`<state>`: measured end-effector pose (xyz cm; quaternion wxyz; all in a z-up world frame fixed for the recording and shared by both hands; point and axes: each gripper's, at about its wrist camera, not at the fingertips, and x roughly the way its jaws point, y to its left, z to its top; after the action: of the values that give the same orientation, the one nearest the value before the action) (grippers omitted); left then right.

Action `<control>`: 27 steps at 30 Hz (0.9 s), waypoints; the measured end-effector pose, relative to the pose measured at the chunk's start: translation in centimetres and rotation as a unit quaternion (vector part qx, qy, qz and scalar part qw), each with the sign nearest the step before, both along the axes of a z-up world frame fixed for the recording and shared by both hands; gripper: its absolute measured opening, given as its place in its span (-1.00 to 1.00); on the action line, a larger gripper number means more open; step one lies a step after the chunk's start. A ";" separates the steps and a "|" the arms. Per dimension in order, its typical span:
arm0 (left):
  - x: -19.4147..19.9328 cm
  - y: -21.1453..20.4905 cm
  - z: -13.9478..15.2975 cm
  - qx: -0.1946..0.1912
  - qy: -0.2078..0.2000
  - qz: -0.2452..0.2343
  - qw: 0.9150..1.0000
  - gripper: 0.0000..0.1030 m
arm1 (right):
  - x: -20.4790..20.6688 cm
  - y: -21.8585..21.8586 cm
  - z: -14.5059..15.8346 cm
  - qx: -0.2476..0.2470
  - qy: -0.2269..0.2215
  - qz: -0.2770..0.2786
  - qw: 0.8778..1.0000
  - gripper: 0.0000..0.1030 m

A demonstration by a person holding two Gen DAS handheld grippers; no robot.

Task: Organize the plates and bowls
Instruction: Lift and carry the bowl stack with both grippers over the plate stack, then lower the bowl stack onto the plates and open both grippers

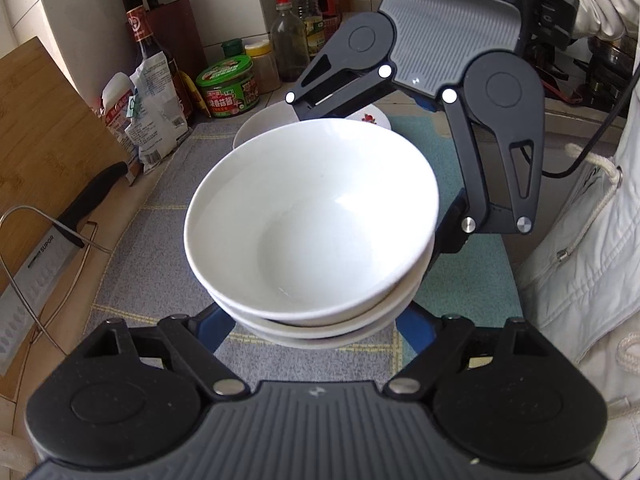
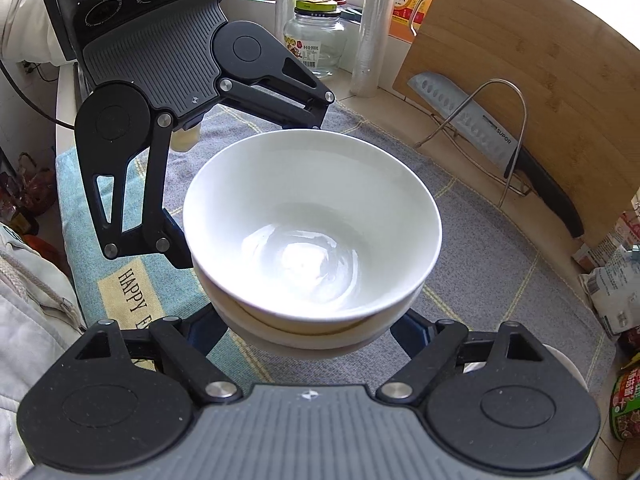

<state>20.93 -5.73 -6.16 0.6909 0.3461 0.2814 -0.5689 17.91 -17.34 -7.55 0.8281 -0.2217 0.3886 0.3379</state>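
Note:
A stack of three white bowls (image 1: 312, 216) fills the middle of both views, also in the right wrist view (image 2: 312, 224). My left gripper (image 1: 316, 328) reaches around the lower bowls from one side, its blue fingers (image 1: 412, 326) spread wide against the stack. My right gripper (image 2: 308, 332) does the same from the opposite side and shows in the left wrist view (image 1: 400, 92). The fingertips are hidden under the bowls. A white plate with a flower print (image 1: 372, 118) lies behind the stack.
A grey and teal mat (image 1: 152, 240) covers the counter. A bamboo cutting board (image 2: 520, 60), a cleaver (image 2: 492, 136) on a wire rack, bottles, a green tub (image 1: 228, 88), food packets and a glass jar (image 2: 316, 40) line the edges.

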 end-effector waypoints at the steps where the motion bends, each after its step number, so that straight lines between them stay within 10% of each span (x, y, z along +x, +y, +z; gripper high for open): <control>1: 0.2 -0.6 0.2 -0.001 -0.002 -0.002 1.000 0.67 | -0.1 -0.6 0.4 -0.001 -0.004 -0.004 1.000 0.75; 27: 3.7 -17.3 -3.2 0.004 -0.008 -0.061 0.998 0.67 | 2.1 -15.5 -1.6 -0.050 0.004 -0.086 0.995 0.75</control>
<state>24.61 -22.99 -9.34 0.6558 0.3695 0.2566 -0.6063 19.97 -32.85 -9.13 0.8402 -0.2278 0.4258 0.2467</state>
